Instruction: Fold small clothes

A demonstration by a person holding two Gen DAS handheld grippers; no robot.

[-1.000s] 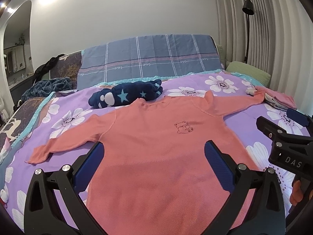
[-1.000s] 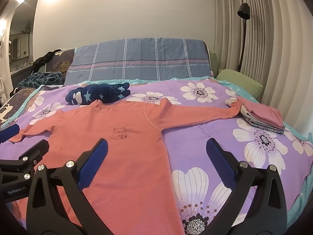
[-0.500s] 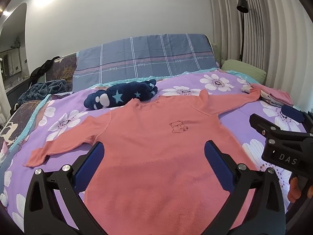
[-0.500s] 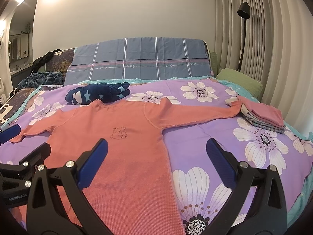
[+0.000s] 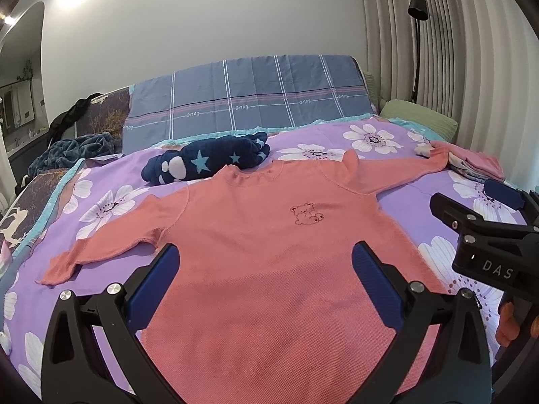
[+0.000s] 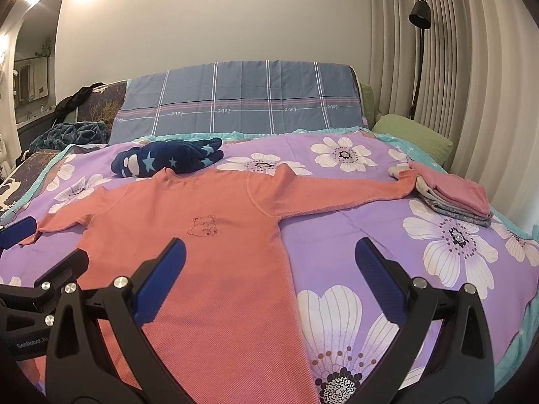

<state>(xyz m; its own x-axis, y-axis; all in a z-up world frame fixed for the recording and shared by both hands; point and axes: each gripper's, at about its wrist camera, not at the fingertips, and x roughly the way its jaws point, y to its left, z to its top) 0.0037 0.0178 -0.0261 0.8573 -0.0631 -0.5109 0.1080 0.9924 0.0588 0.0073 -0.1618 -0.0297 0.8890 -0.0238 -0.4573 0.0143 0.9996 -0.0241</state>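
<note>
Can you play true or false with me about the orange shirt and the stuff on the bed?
1. The orange shirt lies flat with both sleeves spread out. True.
2. The left gripper is pinching a sleeve. False: it is open and holds nothing.
3. A little bear is drawn on the shirt's chest. True.
4. The blue star blanket lies on top of the shirt. False: it sits just beyond the collar, on the flowery bedspread.
5. A stack of folded clothes sits by the end of one sleeve. True.
6. The right gripper is shut. False: it is open.
</note>
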